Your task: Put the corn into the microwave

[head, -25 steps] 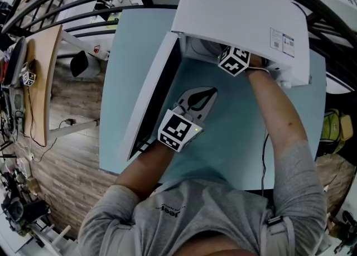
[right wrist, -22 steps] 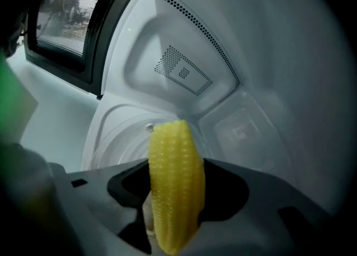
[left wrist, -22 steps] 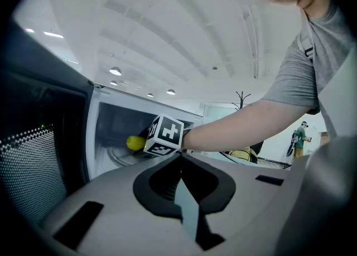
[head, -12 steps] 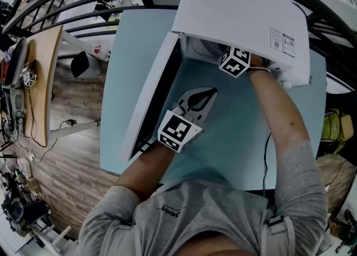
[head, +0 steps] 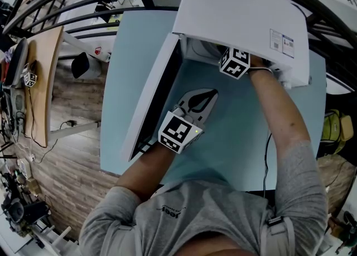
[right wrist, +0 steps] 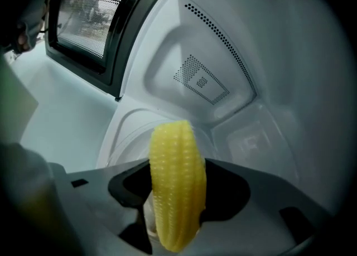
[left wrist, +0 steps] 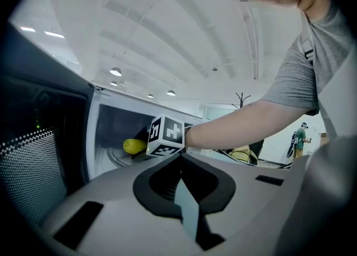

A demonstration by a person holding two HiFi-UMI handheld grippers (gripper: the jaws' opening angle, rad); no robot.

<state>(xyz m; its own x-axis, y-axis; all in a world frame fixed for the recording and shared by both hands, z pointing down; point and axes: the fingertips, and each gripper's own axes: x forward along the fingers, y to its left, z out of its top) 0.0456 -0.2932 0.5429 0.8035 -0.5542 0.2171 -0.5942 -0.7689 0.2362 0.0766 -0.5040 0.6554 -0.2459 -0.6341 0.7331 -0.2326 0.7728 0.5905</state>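
Tightening a little, right tool (right wrist: 178, 163) clamps corn (right wrist: 176, 188) inside the microwave (right wrist: 223, 54); left tool (left wrist: 180, 157) empty, jaws together

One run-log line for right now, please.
right gripper: jaws just closed further on yellow corn cob, inside open white microwave | left gripper: shut, empty, outside

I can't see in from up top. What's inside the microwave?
Yellow corn, gripped by the right tongs, which just closed a bit more, over the round tray. Nothing else shows in the microwave. The floor under the tongs is covered.
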